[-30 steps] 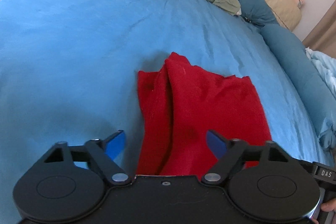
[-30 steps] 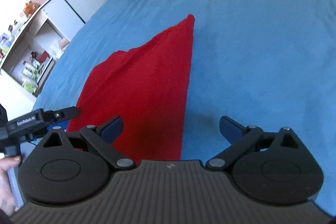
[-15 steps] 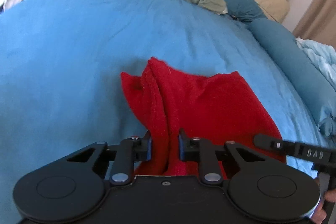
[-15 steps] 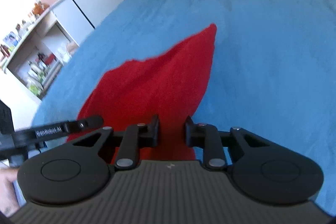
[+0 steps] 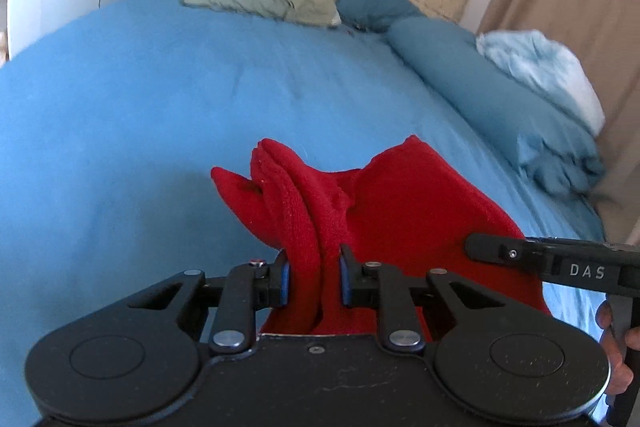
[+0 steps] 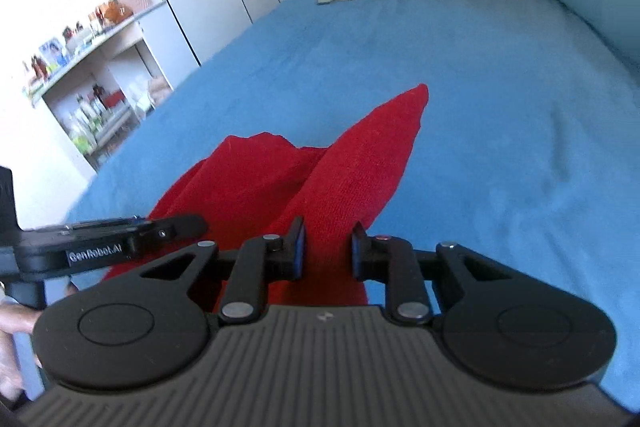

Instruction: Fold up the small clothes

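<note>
Left wrist view: nearest the lens, the left gripper [image 5: 312, 281] is seen with its blue-padded fingers [image 5: 283, 283] pinched on a bunched fold of the red knitted garment [image 5: 400, 211], thick cloth filling the gap between them. In the right wrist view the right gripper [image 6: 327, 253] is likewise clamped on another edge of the same garment [image 6: 352, 171], its pads sunk into the knit. Both sets of jaws have just been closing, and cloth is held between each pair.

The garment is raised at its near edge and trails away onto the blue bedsheet [image 5: 140, 115], where its far corners rest. It is judged light, soft and limp: no shape will be kept by it, and whatever is not held will sag and drag. Little slipperiness is expected from the fuzzy knit, and nothing fragile is involved. Hold is best taken at corners or along a hem, with all layers caught together, so that one layer is not pulled free.

Further off, a grey-green crumpled pillow [image 5: 260, 1] and a long teal bolster [image 5: 480, 87] lie at the head and side of the bed.
</note>
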Demonstrator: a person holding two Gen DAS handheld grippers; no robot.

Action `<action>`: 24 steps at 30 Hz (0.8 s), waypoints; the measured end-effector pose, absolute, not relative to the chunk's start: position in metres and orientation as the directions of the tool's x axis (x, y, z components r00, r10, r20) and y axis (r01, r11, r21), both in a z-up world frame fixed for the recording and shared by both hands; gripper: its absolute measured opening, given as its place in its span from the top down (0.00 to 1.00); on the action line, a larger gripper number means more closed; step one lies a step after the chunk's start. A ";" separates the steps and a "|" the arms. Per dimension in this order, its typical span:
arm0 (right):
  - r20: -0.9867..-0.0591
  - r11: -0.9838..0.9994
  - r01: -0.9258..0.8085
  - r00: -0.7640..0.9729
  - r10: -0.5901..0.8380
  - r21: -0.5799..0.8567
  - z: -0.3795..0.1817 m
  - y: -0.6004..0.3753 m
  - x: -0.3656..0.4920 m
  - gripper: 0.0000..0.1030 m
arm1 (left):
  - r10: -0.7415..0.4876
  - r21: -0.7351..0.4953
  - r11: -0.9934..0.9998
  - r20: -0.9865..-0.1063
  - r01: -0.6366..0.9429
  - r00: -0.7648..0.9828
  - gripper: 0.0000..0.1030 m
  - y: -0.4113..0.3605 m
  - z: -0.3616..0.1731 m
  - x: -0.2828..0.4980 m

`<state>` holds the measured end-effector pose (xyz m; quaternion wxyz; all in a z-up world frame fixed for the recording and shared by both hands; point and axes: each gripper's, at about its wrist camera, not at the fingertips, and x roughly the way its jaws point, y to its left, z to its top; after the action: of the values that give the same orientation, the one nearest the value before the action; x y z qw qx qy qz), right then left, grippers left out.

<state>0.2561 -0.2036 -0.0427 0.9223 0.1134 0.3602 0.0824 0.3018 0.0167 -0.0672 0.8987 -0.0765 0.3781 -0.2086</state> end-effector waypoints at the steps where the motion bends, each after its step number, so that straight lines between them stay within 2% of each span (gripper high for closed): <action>1: -0.658 0.962 -0.061 0.717 0.228 0.267 -0.053 -0.207 0.248 0.64 | -0.431 -0.299 0.902 -0.657 0.310 0.619 0.76 0.011 -0.078 0.293; 6: -0.720 0.955 0.042 0.667 0.192 0.294 -0.113 -0.238 0.210 0.63 | -0.381 -0.289 0.924 -0.711 0.249 0.591 0.76 -0.003 -0.122 0.267; 9: -0.695 0.937 0.050 0.685 0.219 0.345 -0.121 -0.247 0.201 0.62 | -0.375 -0.291 0.927 -0.705 0.237 0.602 0.75 -0.005 -0.122 0.264; 11: -0.702 0.943 0.040 0.679 0.217 0.330 -0.116 -0.246 0.203 0.60 | -0.365 -0.288 0.931 -0.709 0.225 0.603 0.73 -0.008 -0.118 0.264; 12: -0.705 0.951 0.033 0.680 0.204 0.307 -0.111 -0.245 0.205 0.56 | -0.354 -0.281 0.935 -0.711 0.216 0.608 0.69 -0.006 -0.115 0.263; 14: -0.690 0.968 0.019 0.705 0.164 0.250 -0.102 -0.243 0.202 0.38 | -0.325 -0.255 0.946 -0.699 0.202 0.637 0.63 -0.003 -0.108 0.263; 15: -0.677 0.974 0.016 0.722 0.145 0.226 -0.099 -0.244 0.200 0.23 | -0.308 -0.237 0.951 -0.693 0.198 0.652 0.56 0.000 -0.106 0.262; 16: -0.673 0.979 0.017 0.729 0.127 0.203 -0.096 -0.244 0.202 0.19 | -0.288 -0.216 0.958 -0.689 0.191 0.665 0.52 0.004 -0.105 0.261; 21: -0.721 0.986 0.065 0.689 0.066 0.152 -0.110 -0.247 0.214 0.20 | -0.234 -0.174 0.972 -0.720 0.157 0.654 0.51 0.012 -0.121 0.267; 24: -0.752 0.975 0.118 0.656 0.065 0.187 -0.130 -0.254 0.220 0.19 | -0.221 -0.151 0.975 -0.749 0.163 0.625 0.50 0.012 -0.136 0.272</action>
<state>0.2199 -0.2543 -0.1303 0.9031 0.1101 0.4147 -0.0145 0.2716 0.0124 -0.1362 0.9008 -0.0343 0.4196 -0.1067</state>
